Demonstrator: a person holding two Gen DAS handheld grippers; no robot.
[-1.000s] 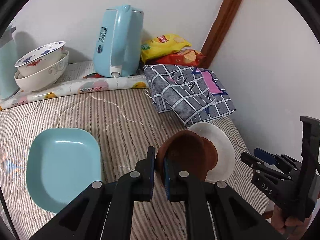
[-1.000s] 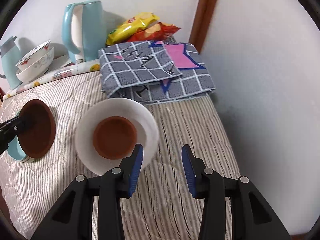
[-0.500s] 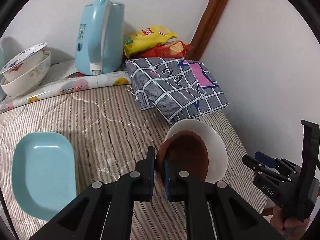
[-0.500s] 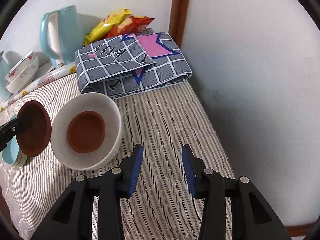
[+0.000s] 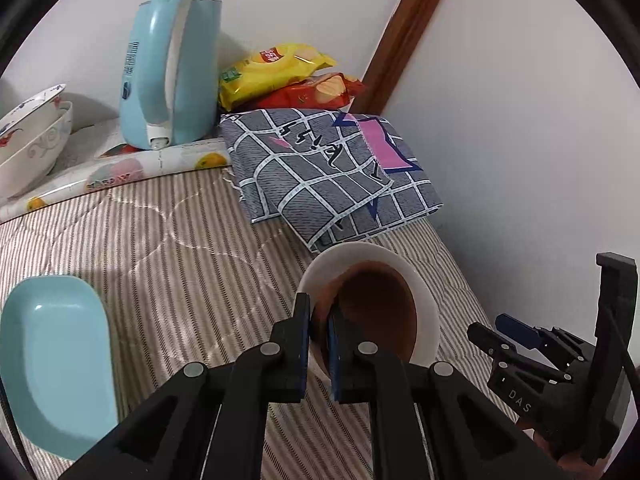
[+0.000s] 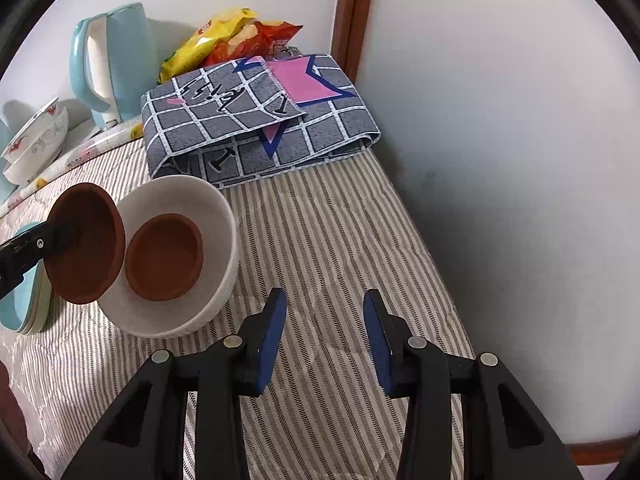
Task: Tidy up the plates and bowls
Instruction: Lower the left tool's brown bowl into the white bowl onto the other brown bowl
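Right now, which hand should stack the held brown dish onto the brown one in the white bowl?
Left. The left gripper is shut on the brown dish, tilted at the white bowl's rim beside the second brown dish. The right gripper is open, empty, off to the side.

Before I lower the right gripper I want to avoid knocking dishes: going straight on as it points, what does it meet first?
Probably the bare striped bedcover. The open right gripper holds nothing, and the white bowl lies left of its line, though depth is unclear.
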